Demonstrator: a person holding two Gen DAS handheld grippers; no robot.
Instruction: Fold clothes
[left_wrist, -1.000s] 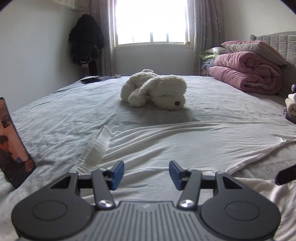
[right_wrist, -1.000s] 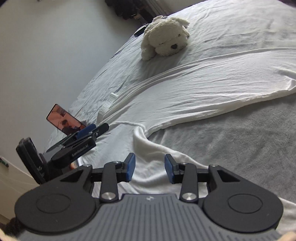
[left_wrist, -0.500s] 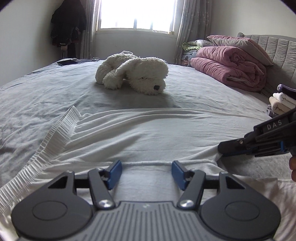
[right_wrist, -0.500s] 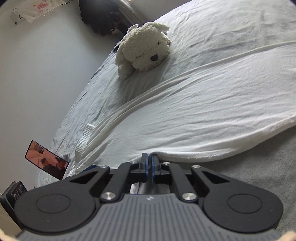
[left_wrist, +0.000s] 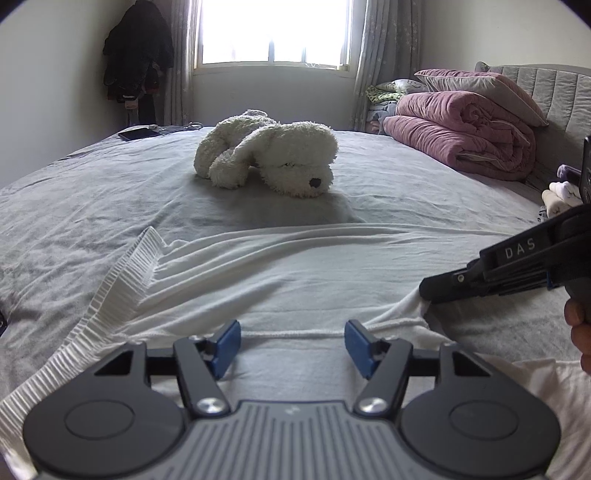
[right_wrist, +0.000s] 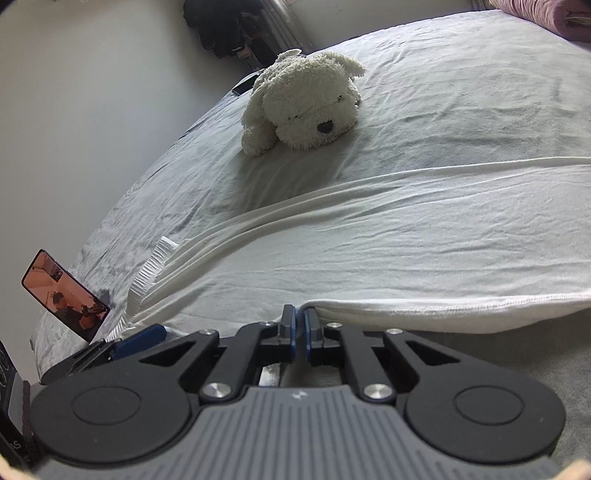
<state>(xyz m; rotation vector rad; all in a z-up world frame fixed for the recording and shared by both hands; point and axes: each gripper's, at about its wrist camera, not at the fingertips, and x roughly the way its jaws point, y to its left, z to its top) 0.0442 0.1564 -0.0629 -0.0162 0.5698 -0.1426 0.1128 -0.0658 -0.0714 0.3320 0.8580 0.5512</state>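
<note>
Pinching the near hem of the white garment (right_wrist: 369, 258), the right tool (right_wrist: 299, 325) has its pads pressed together on the cloth. The left tool (left_wrist: 291, 343) sits spread, the hem cord running between its blue pads (left_wrist: 225, 343) but not gripped. The garment lies flat across the grey bed (left_wrist: 92, 199), ribbed band (left_wrist: 122, 277) to the left. One-sided pulling could, I judge, drag the cloth askew or slip it free. Farther off, a plush dog (left_wrist: 273, 155) rests apart from the garment; a phone (right_wrist: 62, 295) stands propped at the left. No containers show.
</note>
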